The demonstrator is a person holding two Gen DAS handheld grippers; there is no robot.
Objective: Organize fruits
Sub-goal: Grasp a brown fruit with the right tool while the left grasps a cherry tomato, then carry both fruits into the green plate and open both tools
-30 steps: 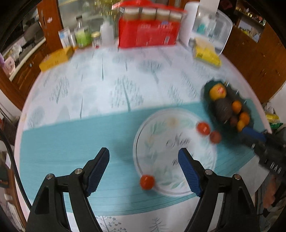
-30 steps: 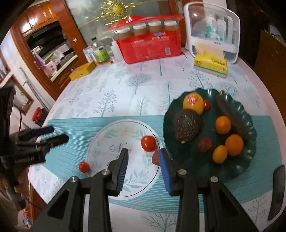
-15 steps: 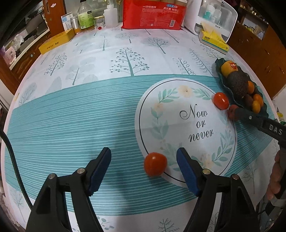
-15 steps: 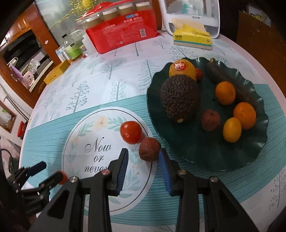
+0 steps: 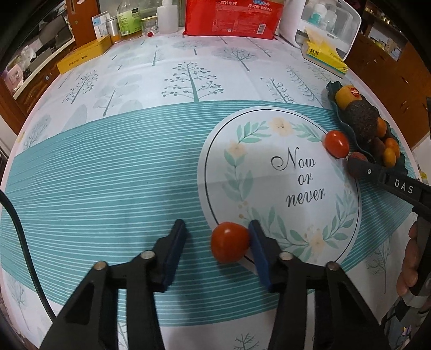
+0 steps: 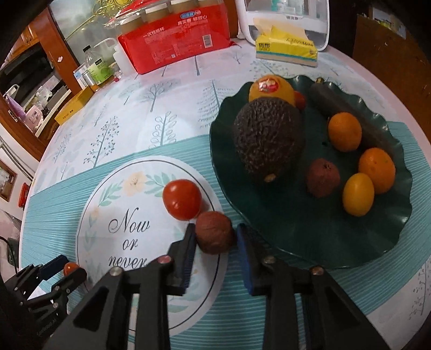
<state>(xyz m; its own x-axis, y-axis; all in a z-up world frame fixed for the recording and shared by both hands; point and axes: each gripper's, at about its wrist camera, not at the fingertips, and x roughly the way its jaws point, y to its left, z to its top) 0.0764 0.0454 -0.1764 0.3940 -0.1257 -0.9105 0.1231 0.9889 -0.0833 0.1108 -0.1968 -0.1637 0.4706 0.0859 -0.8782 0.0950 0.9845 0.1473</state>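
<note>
A small red tomato (image 5: 229, 241) lies on the tablecloth at the edge of the round "Now or never" mat (image 5: 278, 183). My left gripper (image 5: 216, 237) is open around it; the right finger touches it, the left finger stands apart. A brown lychee (image 6: 214, 235) lies on the mat between the open fingers of my right gripper (image 6: 215, 237). A second red tomato (image 6: 182, 199) sits just beyond it. The dark green plate (image 6: 309, 242) holds an avocado (image 6: 268, 138), oranges, a lychee and other fruit.
At the table's far edge stand a red package (image 5: 233, 16), bottles (image 5: 129, 17), a yellow box (image 5: 83, 55), a tissue box (image 5: 324, 56) and a white organizer (image 5: 323, 21). The table edge curves close on the right.
Both grippers moved forward and down. The left fingers have narrowed around the near tomato. The right fingers now straddle the brown lychee on the mat.
</note>
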